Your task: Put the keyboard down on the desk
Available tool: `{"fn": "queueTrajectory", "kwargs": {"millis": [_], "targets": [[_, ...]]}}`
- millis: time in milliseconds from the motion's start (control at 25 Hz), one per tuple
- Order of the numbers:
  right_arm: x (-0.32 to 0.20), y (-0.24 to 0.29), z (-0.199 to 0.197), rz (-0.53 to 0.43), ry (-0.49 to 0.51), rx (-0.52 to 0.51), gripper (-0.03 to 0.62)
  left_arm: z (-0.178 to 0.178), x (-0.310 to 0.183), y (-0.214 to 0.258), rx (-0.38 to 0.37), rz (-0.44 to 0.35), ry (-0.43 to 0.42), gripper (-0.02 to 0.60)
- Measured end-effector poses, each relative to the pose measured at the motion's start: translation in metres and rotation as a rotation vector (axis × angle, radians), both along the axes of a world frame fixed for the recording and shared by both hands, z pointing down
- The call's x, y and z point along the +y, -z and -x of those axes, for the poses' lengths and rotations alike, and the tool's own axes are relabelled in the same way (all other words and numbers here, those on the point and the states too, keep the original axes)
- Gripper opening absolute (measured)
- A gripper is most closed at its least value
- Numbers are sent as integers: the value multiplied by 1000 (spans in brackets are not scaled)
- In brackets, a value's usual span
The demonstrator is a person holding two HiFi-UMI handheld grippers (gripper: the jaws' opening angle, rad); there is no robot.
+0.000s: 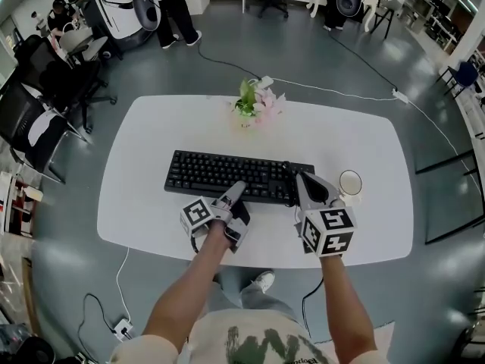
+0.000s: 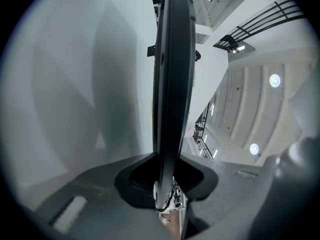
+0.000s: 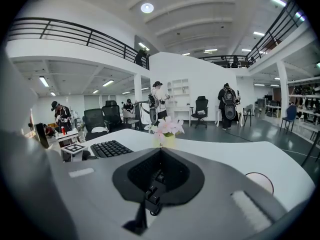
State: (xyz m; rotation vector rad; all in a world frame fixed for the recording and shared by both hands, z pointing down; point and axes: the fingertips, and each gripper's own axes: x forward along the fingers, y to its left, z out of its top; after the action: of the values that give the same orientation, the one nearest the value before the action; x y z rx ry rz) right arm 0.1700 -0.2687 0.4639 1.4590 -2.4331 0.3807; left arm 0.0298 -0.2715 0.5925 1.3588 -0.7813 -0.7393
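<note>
The black keyboard (image 1: 227, 174) lies lengthwise across the middle of the white desk (image 1: 151, 142). My left gripper (image 1: 237, 188) is turned on its side at the keyboard's front edge, right of centre. In the left gripper view the keyboard (image 2: 172, 84) runs edge-on between the jaws, and the left gripper (image 2: 165, 184) is shut on it. My right gripper (image 1: 298, 177) points at the keyboard's right end with its fingers together. Seen from the right gripper (image 3: 160, 184), nothing is between the jaws, and the keyboard (image 3: 110, 148) lies off to the left.
A small pot of pink flowers (image 1: 256, 103) stands behind the keyboard at the desk's far edge. A white cup (image 1: 350, 183) sits right of the right gripper. Black office chairs (image 1: 45, 89) stand left of the desk, and cables run over the floor.
</note>
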Motion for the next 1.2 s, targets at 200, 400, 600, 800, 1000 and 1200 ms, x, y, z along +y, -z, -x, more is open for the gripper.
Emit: {"fn": "queueTrajectory", "kwargs": {"millis": [200, 400, 600, 800, 1000, 1200], "targets": [[-1, -6, -2, 14, -3, -3, -2, -1, -4, -6, 15, 17, 9, 94], [0, -11, -1, 24, -2, -10, -2, -1, -4, -10, 38, 43, 27, 94], [-2, -15, 1, 32, 2, -15, -2, -1, -8, -12, 23, 83, 34, 95], [0, -15, 5, 35, 12, -22, -2, 0, -6, -13, 25, 127, 41, 101], [2, -17, 7, 49, 15, -29, -2, 3, -6, -18, 38, 166, 72, 123], [5, -18, 6, 55, 14, -29, -2, 3, -6, -17, 42, 193, 101, 209]]}}
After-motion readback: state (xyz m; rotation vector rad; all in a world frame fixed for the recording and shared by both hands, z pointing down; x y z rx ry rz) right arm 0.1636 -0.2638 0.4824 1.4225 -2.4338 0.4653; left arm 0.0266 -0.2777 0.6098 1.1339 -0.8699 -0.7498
